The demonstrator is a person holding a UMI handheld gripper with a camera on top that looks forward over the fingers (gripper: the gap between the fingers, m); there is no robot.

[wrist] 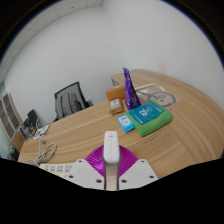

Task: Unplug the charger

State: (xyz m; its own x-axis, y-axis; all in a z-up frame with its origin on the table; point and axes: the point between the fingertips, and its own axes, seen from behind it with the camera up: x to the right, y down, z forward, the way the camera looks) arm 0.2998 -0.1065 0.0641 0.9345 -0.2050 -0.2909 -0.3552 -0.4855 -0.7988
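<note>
My gripper (111,168) is shut on a white charger block (111,146). The block stands upright between the magenta pads (97,160), and both fingers press on its sides. It is held above the wooden table (75,135), apart from any socket that I can see. No cable shows on the charger. A tangle of cables (42,151) lies on the table to the left.
Beyond the fingers lie a small blue-white card (126,123) and a teal box (151,119). Behind them stand a tall purple object (130,90) and a brown cardboard box (116,97). Black chairs (68,99) stand at the table's far left edge.
</note>
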